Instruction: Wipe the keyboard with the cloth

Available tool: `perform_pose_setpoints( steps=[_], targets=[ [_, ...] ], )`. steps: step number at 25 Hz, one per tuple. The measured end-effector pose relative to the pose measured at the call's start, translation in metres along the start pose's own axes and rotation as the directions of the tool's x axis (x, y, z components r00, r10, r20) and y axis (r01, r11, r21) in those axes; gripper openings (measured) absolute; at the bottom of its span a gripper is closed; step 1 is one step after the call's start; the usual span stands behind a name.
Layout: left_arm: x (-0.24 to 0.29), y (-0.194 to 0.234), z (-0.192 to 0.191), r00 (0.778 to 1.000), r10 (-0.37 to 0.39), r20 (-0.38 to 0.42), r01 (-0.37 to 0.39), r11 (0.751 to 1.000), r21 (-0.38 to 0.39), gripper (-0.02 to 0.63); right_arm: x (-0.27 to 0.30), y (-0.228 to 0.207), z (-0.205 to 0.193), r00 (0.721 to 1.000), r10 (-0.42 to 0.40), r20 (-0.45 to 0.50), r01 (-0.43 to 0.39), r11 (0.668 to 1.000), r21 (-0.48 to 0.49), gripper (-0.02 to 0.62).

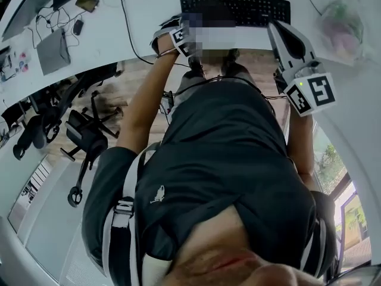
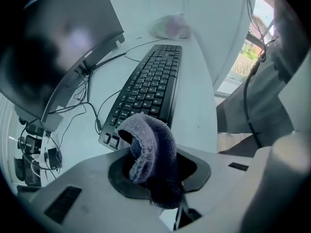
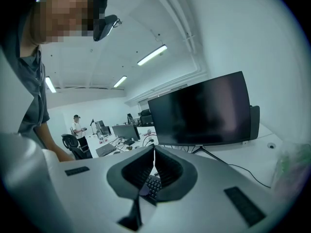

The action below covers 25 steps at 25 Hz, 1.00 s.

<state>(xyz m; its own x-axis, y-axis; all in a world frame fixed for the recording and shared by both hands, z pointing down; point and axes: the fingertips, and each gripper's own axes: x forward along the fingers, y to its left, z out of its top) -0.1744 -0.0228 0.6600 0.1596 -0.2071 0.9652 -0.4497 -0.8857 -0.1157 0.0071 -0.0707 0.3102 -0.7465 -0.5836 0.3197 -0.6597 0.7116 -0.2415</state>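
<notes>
The black keyboard (image 1: 235, 9) lies on the white desk (image 1: 149, 11), near its front edge. My left gripper (image 2: 153, 165) is shut on a bluish-purple cloth (image 2: 148, 140), which bulges up out of the jaws. It hangs just short of the keyboard's (image 2: 150, 84) left end. In the head view the left gripper (image 1: 177, 37) is partly behind a mosaic patch. My right gripper (image 1: 278, 30) hovers by the keyboard's right front corner, tilted upward. Its jaws (image 3: 154, 155) meet at the tips with nothing between them. A bit of the keyboard (image 3: 153, 186) shows below them.
A dark monitor (image 3: 204, 110) stands behind the keyboard, with cables (image 2: 92, 108) trailing from its base. A crumpled plastic bag (image 1: 342, 22) lies at the keyboard's far right. Office chairs (image 1: 83, 133) stand on the floor to the left. A person (image 3: 77, 127) stands far off in the room.
</notes>
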Motion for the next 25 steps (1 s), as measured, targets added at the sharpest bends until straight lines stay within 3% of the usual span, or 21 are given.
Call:
perform_pose_setpoints(
  steps=[5,9,12,19,22,25],
  targets=[
    [-0.001,0.07,0.007,0.997,0.078,-0.008,-0.078,0.997,-0.022,0.086,0.007,-0.001,-0.002,1.0,0.014,-0.009,-0.014,1.0,0.003,0.011],
    [0.005,0.099,0.014,0.997,0.058,-0.044,-0.058,0.998,-0.003,0.084,0.011,0.005,-0.004,1.0,0.012,-0.01,-0.012,1.0,0.011,0.011],
    [-0.002,0.079,0.015,0.998,0.041,-0.038,-0.04,0.999,0.029,0.08,0.01,0.005,-0.005,1.0,0.001,-0.004,-0.001,1.0,0.021,0.011],
    [-0.006,-0.04,0.003,0.995,-0.1,-0.001,0.1,0.993,0.061,0.08,0.01,0.0,-0.009,1.0,-0.026,0.005,0.025,0.999,0.043,0.011],
    [-0.001,-0.036,0.006,0.996,-0.092,0.012,0.091,0.994,0.063,0.08,0.014,0.005,-0.01,1.0,-0.02,0.003,0.02,0.999,0.046,0.011],
    [-0.003,0.008,0.019,0.998,-0.048,0.028,0.047,0.998,0.044,0.08,0.014,0.008,-0.009,1.0,-0.018,0.002,0.018,0.999,0.043,0.011]
  ],
)
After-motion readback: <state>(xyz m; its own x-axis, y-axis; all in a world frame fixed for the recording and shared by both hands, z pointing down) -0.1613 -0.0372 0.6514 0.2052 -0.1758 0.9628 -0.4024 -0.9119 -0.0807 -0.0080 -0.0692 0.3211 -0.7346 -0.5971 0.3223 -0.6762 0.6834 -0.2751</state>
